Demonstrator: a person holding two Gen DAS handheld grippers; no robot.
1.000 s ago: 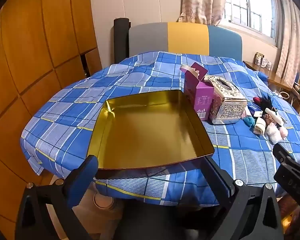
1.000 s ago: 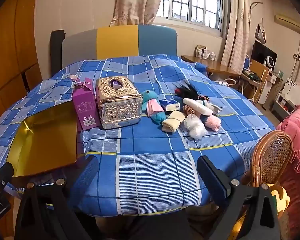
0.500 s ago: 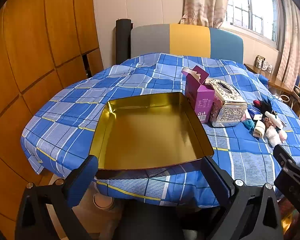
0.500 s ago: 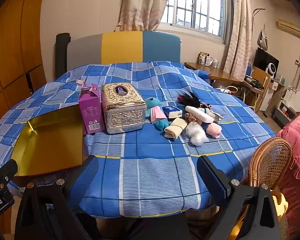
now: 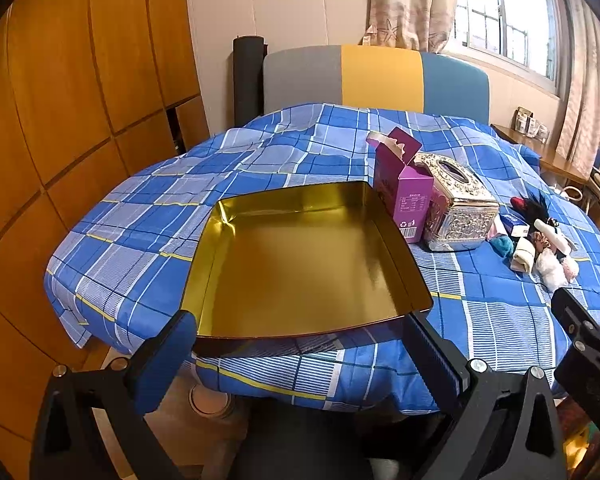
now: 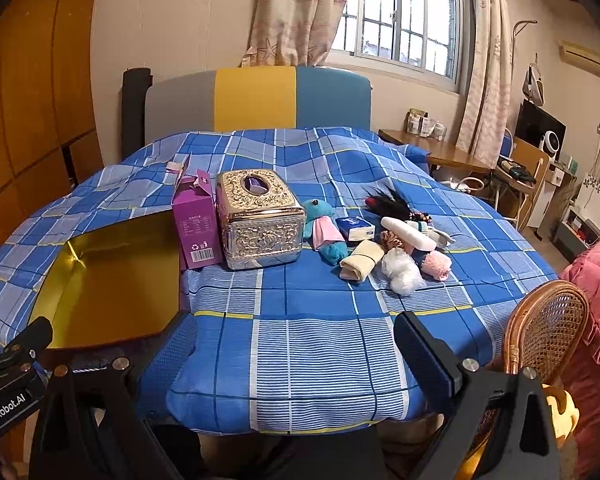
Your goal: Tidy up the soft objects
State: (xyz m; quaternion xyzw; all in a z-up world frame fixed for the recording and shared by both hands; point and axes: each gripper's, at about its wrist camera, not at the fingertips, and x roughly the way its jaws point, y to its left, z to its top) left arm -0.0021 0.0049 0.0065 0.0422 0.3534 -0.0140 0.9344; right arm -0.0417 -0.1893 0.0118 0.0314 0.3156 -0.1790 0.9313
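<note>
Chair (image 6: 548, 328) in right view only.

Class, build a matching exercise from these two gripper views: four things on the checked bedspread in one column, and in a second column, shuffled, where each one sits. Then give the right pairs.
Column one:
1. gold tray
2. purple carton
3. ornate tissue box
4. cream rolled cloth

Column two:
A. between the purple carton and the teal plush toy
B. at the near left edge of the bed, nothing inside it
C. in the pile of soft things, just left of the white fluffy ball
D. upright with its top flap open, by the tray's far right corner

Pairs: 1-B, 2-D, 3-A, 4-C
</note>
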